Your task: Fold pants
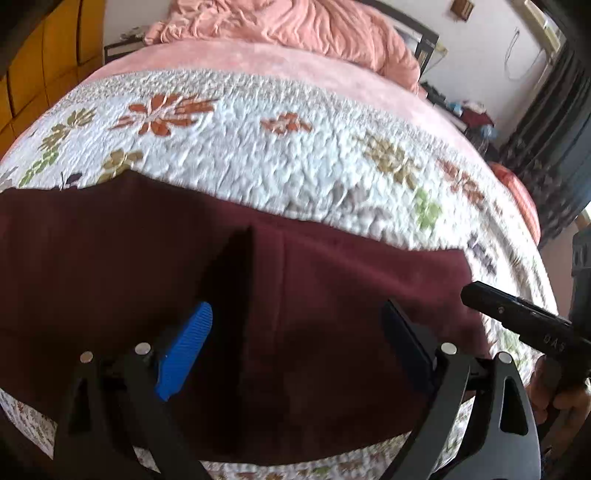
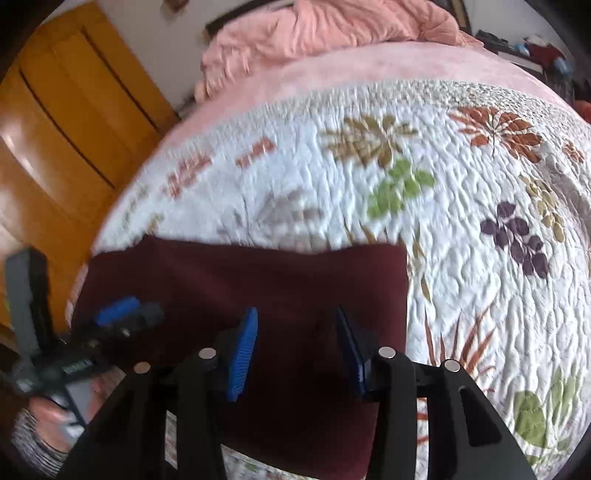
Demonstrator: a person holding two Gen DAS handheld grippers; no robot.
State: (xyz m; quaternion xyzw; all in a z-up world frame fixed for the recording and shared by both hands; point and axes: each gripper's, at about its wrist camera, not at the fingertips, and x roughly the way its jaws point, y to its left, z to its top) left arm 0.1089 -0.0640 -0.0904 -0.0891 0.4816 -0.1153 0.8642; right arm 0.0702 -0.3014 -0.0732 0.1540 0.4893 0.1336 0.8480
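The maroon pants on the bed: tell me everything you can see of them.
The maroon pants are a dark wine-red, soft, matte cloth, lying flat as a folded block on the floral quilt. A vertical seam or fold line runs down the middle. The far edge is straight, the right corner squared. Both grippers are above them, open, gripping nothing.

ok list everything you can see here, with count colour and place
pants: one, maroon, lying flat on the quilt's near edge
quilt: one, white with floral print, covering the bed's near part
blanket: one, pink, on the bed beyond the quilt
bedding heap: one, pink, bunched at the bed's far end
wardrobe: one, orange wood, beside the bed
curtain: one, dark, far side of the room
left gripper: black with blue pads, open above the pants
right gripper: black with blue pads, open above the pants
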